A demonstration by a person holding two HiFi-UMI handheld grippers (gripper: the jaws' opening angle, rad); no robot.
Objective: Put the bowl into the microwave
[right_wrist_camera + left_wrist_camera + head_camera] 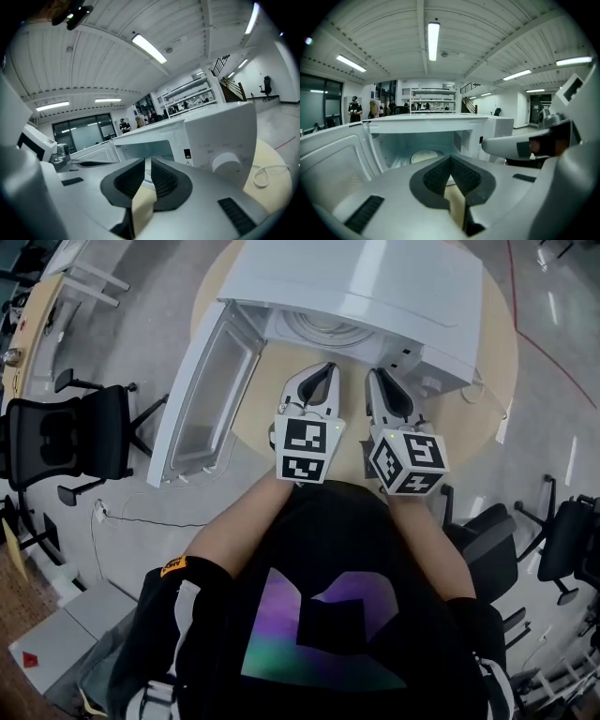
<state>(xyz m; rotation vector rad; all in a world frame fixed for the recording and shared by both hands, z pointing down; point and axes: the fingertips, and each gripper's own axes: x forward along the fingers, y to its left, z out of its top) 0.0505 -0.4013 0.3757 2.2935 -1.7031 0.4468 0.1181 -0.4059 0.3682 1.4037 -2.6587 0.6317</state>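
The white microwave (375, 287) stands on a round wooden table (487, 399) with its door (211, 390) swung open to the left. A pale round bowl (424, 156) sits inside the cavity, and its rim (323, 327) shows from above. My left gripper (323, 368) hovers just in front of the opening, shut and empty; in the left gripper view its pads (438, 173) meet at the tip. My right gripper (375, 374) is beside it, facing the control panel's edge, also shut with only a thin slit between its pads (161, 176).
The microwave's dial (226, 164) and a white cable (262, 176) lie to the right. The open door (333, 159) fills the left side. Black office chairs stand on the floor at left (75, 442) and right (572, 540).
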